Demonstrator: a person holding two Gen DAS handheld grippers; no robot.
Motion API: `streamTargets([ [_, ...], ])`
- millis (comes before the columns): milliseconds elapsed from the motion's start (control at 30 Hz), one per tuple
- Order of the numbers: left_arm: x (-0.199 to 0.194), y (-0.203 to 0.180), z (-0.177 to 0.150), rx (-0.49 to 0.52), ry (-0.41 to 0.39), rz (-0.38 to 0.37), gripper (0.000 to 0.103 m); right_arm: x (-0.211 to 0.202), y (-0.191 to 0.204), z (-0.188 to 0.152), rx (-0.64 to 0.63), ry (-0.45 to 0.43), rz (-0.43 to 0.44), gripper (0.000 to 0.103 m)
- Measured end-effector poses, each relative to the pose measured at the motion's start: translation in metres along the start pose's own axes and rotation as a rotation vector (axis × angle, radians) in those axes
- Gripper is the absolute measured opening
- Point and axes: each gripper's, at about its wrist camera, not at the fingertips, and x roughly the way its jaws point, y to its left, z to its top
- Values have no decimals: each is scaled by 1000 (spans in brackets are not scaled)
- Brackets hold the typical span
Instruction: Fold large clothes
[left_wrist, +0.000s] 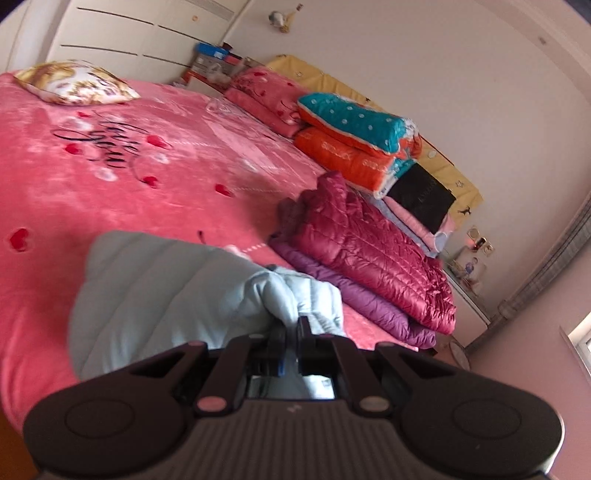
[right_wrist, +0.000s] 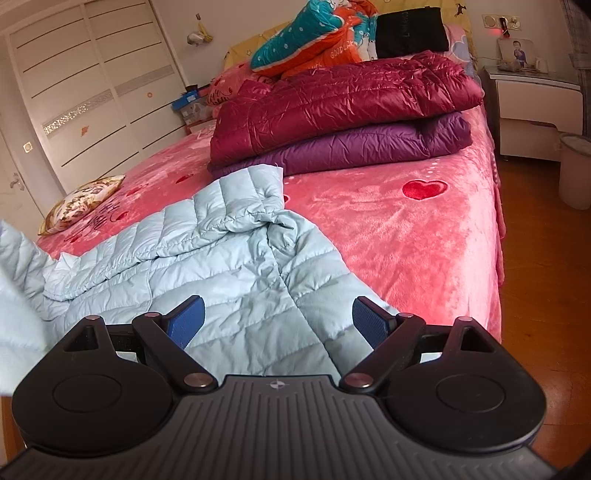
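Note:
A light blue quilted down jacket (right_wrist: 229, 258) lies spread and rumpled on the pink bed (right_wrist: 406, 236). In the left wrist view my left gripper (left_wrist: 291, 325) is shut on a bunched fold of the light blue jacket (left_wrist: 177, 291), and the cloth is lifted off the bed. In the right wrist view my right gripper (right_wrist: 277, 314) is open, its blue pads (right_wrist: 186, 319) wide apart just above the jacket's near part, nothing pinched between them. The lifted part of the jacket shows at the left edge of that view.
Folded dark red (right_wrist: 343, 99) and purple (right_wrist: 369, 144) down jackets are stacked at the far side of the bed. Behind them lie folded quilts (right_wrist: 314, 40). A patterned pillow (right_wrist: 81, 203) lies far left. A nightstand (right_wrist: 532, 107) and bin (right_wrist: 574, 170) stand on the wooden floor at right.

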Motion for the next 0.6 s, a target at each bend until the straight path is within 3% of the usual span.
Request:
streamTargets([
  [300,98,-21,3,-26,120,-14,2,19,-14,14,57,-3,42,103],
  [500,153,-25,2,-3,165,25,3,32,-15,20,77,-6,87,103],
  [600,171,-22,3,12,175,52,17,36,-13,24,74,-14,116,103],
])
